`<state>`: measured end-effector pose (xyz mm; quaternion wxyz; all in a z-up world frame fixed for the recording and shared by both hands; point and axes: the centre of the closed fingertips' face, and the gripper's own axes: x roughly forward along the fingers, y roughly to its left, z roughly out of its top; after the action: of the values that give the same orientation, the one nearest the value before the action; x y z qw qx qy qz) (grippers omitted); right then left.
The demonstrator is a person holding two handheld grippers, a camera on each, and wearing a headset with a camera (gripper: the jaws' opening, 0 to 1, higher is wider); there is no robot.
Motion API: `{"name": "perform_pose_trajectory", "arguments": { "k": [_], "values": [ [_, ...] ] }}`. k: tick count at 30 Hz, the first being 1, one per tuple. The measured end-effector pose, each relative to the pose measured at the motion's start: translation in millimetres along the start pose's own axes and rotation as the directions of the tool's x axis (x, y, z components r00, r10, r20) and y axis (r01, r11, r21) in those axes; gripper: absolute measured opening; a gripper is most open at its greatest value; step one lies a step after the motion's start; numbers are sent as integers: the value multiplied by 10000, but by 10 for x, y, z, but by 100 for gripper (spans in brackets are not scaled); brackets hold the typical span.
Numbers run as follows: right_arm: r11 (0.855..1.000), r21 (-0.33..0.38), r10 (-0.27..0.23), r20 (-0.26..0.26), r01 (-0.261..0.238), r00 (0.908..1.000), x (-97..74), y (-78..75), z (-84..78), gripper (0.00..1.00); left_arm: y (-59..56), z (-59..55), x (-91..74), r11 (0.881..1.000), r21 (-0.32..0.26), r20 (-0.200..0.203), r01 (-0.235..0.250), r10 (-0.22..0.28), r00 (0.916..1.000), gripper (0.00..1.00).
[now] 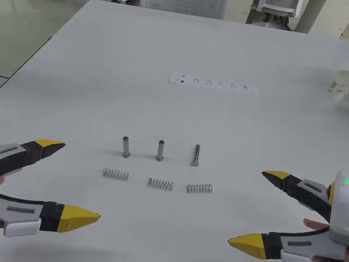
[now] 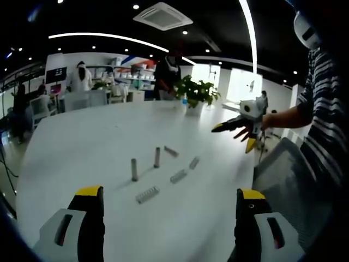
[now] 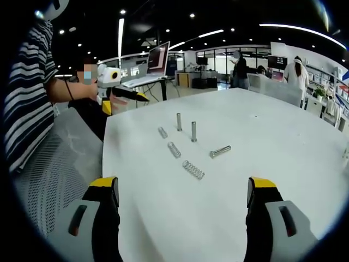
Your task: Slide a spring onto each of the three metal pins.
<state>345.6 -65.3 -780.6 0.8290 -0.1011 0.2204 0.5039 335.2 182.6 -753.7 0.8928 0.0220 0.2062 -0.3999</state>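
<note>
Mid-table [image 1: 82,82]: two pins [image 1: 160,150] upright, third pin [image 1: 196,155] lying flat, three springs [image 1: 160,184] just before them. Flanking, well apart: left gripper [image 1: 82,180], right gripper [image 1: 246,207], gaping wide, holding nothing; bare tabletop around, edges far off.

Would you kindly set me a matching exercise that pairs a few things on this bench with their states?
Things:
1. left pin
2. right pin
3. power strip
4. left gripper

States:
A. white, beyond the pins
B. jaws open
C. standing upright
D. lying on its side

Pairs: 1-C, 2-D, 3-A, 4-B.
</note>
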Motion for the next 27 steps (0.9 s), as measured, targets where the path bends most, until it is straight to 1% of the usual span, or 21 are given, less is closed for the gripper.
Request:
{"name": "perform_pose_trajectory", "arguments": {
  "k": [7,17,27],
  "values": [
    [10000,12,-8,7,8,10000,3,1,-1,98,-25,-15,-6,10000,-8,-42,30,-30,10000,98],
    [10000,85,-9,-67,10,10000,-1,8,-25,98,-31,-47,7,10000,-57,-92,61,-61,9999,98],
    [9999,117,11,-90,-10,10000,15,13,-28,98,-5,-36,11,10000,-85,-57,42,-43,10000,98]
  ]
}}
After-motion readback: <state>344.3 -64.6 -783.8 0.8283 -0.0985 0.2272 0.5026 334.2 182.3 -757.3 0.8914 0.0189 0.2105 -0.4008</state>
